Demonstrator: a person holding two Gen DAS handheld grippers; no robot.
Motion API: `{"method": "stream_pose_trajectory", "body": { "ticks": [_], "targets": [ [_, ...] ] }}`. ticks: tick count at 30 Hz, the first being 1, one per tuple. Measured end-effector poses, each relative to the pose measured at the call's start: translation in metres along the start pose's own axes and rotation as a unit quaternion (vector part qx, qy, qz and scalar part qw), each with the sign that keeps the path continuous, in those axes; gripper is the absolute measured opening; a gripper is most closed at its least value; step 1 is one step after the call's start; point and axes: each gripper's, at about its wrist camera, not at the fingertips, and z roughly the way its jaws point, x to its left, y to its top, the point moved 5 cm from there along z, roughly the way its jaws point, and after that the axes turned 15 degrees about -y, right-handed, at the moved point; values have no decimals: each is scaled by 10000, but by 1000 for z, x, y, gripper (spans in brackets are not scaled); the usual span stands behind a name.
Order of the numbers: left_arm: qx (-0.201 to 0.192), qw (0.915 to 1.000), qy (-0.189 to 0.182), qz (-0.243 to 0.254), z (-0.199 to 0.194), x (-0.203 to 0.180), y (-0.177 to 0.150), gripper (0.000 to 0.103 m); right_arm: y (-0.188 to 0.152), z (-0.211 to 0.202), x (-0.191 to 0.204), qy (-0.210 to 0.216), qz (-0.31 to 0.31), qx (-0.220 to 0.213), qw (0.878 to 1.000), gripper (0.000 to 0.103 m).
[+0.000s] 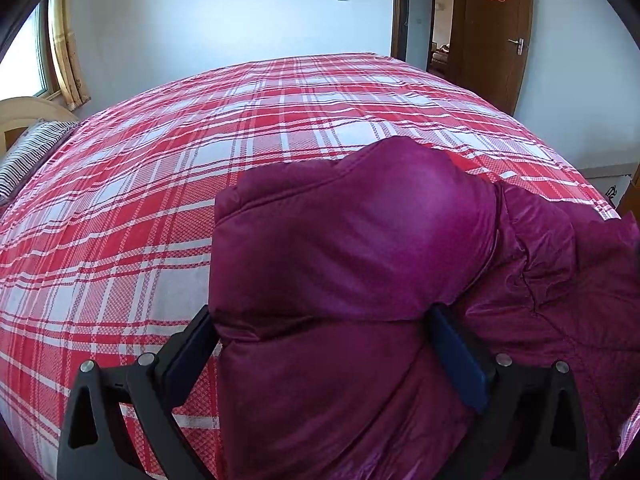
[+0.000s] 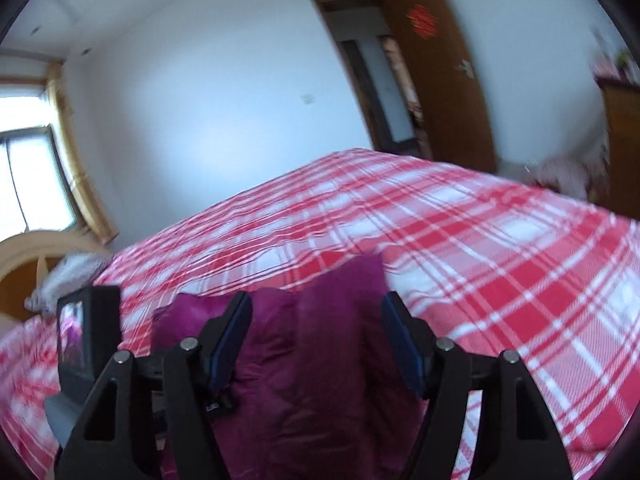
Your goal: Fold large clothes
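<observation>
Left hand-held gripper [image 1: 320, 344] tilted down, straddling purple jacket [image 1: 352, 248]

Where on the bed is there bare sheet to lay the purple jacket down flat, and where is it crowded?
The plaid sheet lies bare from the jacket leftward to the striped pillow, and ahead to the far edge by the door. It is crowded along the near edge, where the puffy jacket bunches between the fingers of the left gripper and the right gripper.

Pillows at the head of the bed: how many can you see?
1. A striped pillow lies at the left edge of the plaid-covered bed, beside the wooden headboard. More may lie out of view past that edge.
</observation>
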Motion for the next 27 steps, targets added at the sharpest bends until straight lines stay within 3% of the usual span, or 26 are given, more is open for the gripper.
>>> {"method": "stream_pose_trajectory", "body": {
  "ticks": [1,5,7,9,14,16,18,20,21,25,27],
  "targets": [
    [-2,10000,-3,-5,0,0,0,102,-1,4,5,63,-145,106,9998,61],
    [-70,9999,-51,-70,-4,2,1,102,-11,28,1,84,-167,701,9974,60],
    [-254,9995,-39,-178,-14,5,4,102,-20,44,-14,47,152,1118,9936,44],
    [-563,9981,56,-259,-30,5,11,102,-26,55,-30,173,575,1420,9881,40],
    [-1109,9935,-38,-251,-56,-9,42,102,-30,55,-33,-5,591,1418,9881,39],
    [-1067,9939,-117,-240,-53,-16,51,102,-30,55,-33,14,603,1446,9876,39],
    [-604,9980,168,-69,-29,-19,50,102,-31,56,-34,51,647,1447,9873,39],
    [-120,9987,503,-32,0,-12,40,102,-29,53,-35,36,658,1371,9884,39],
    [-47,9992,331,-216,9,-6,36,102,-27,50,-36,-37,660,1242,9900,41],
    [-103,9990,299,-304,12,-3,32,102,-13,16,-39,-496,640,282,9963,63],
    [-107,9990,290,-323,13,-3,32,102,-5,-3,-33,-562,472,-228,9970,63]
  ]
}}
